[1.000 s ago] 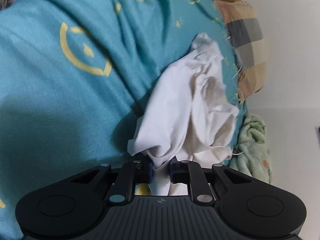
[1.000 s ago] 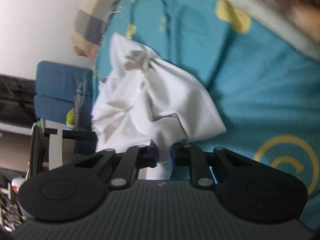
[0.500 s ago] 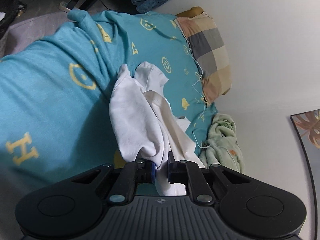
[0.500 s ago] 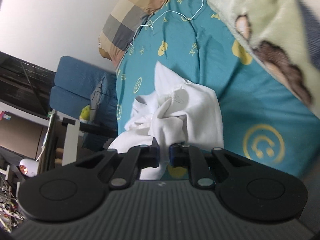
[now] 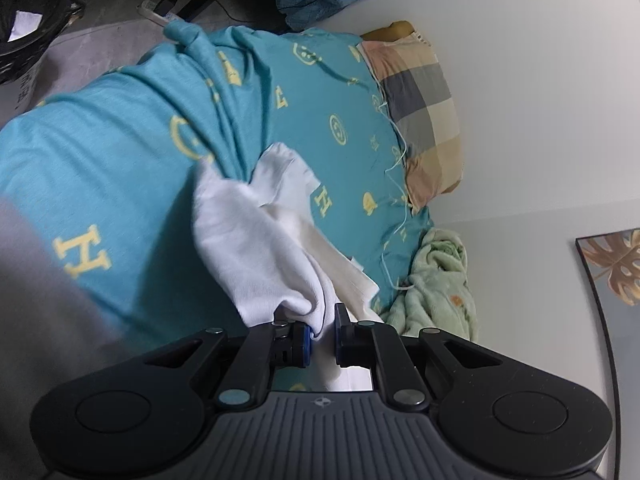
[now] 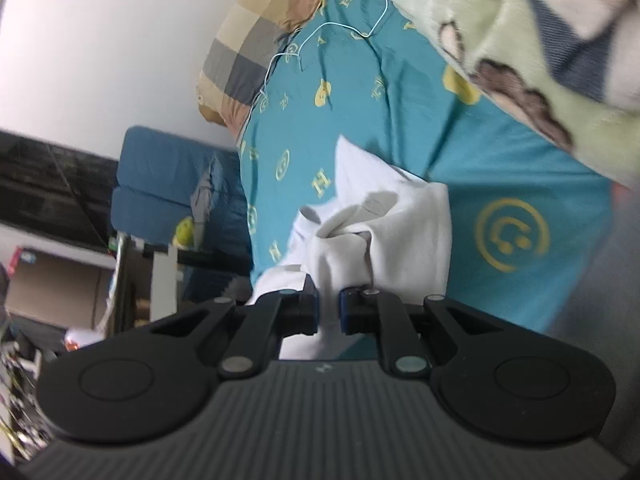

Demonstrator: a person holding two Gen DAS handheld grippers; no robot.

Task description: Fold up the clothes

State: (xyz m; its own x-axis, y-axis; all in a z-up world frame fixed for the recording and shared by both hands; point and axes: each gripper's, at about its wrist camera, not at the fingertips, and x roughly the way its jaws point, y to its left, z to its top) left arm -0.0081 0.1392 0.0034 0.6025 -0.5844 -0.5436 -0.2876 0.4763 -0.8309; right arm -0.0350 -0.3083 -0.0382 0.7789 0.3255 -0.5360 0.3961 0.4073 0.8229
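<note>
My left claw (image 5: 322, 332) is clenched on a bunched fold of the white garment (image 5: 260, 240), the cloth pinched between its two black fingers and trailing away from them over the teal bedsheet (image 5: 120, 168). My right claw (image 6: 329, 310) grips another gathered part of the same white garment (image 6: 400, 232), the fabric squeezed tight between its fingers and rising in a crumpled heap just ahead of them. The garment hangs between my two claws, its far end draping onto the bedsheet with the yellow letters and smiley rings. A checked pillow (image 5: 424, 108) lies at the head of the bed against the white wall (image 5: 540, 80), and a pale green blanket (image 5: 440, 284) is rumpled along the wall side of the bed, just beside the garment's edge in my left view. In my right view a blue chair (image 6: 168, 184) stands beyond the bed's edge.
</note>
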